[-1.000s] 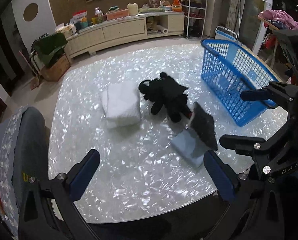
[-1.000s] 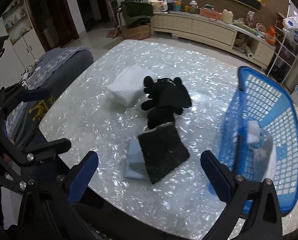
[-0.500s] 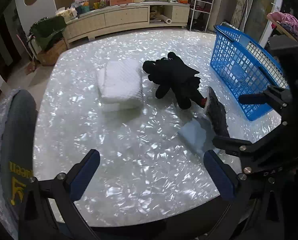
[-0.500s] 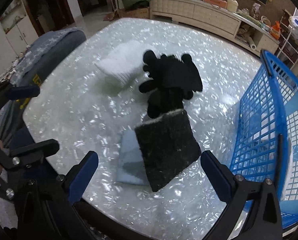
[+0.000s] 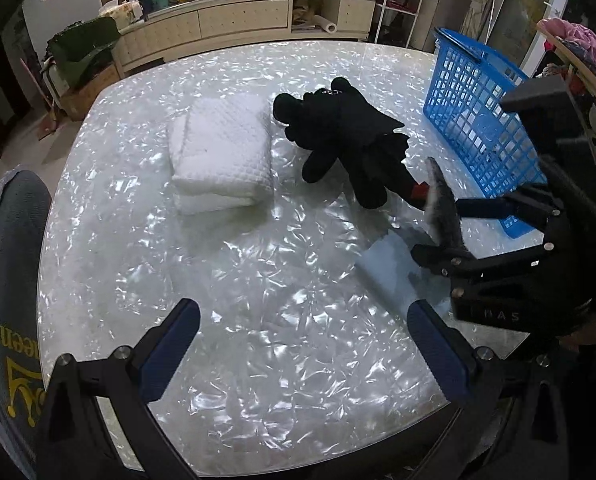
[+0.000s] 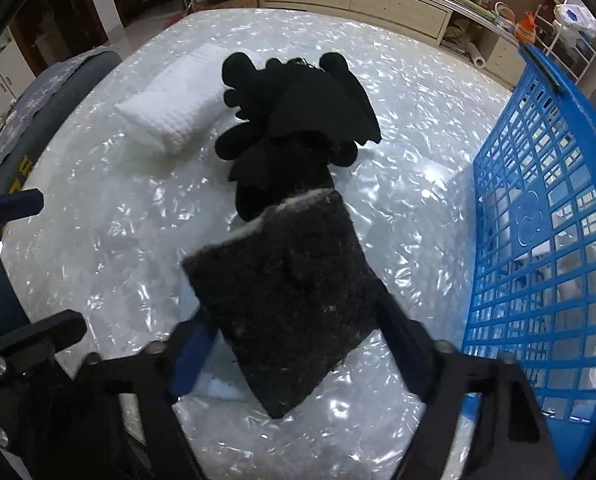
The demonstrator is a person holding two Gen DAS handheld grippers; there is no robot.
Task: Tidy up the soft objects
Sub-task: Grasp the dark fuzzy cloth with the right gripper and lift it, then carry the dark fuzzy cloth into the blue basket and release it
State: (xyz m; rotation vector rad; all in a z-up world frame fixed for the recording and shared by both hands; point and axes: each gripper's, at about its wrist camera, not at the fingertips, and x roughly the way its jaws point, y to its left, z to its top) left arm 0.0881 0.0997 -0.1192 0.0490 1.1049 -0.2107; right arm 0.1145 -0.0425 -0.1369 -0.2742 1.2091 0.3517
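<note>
Charcoal fuzzy cushion (image 6: 294, 300) sits straight ahead of the right claw (image 6: 298, 344), its fingers spread either side of it, not visibly pinching yet. Its long axis runs diagonally away toward the black plush (image 6: 298, 120). Left claw (image 5: 301, 352) hangs wide apart, further off; blue basket (image 6: 537, 240) stands just right.

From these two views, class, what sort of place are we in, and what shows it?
Probably a home living room: a long sideboard cluttered with household items, a shiny table, and a blue laundry basket.
</note>
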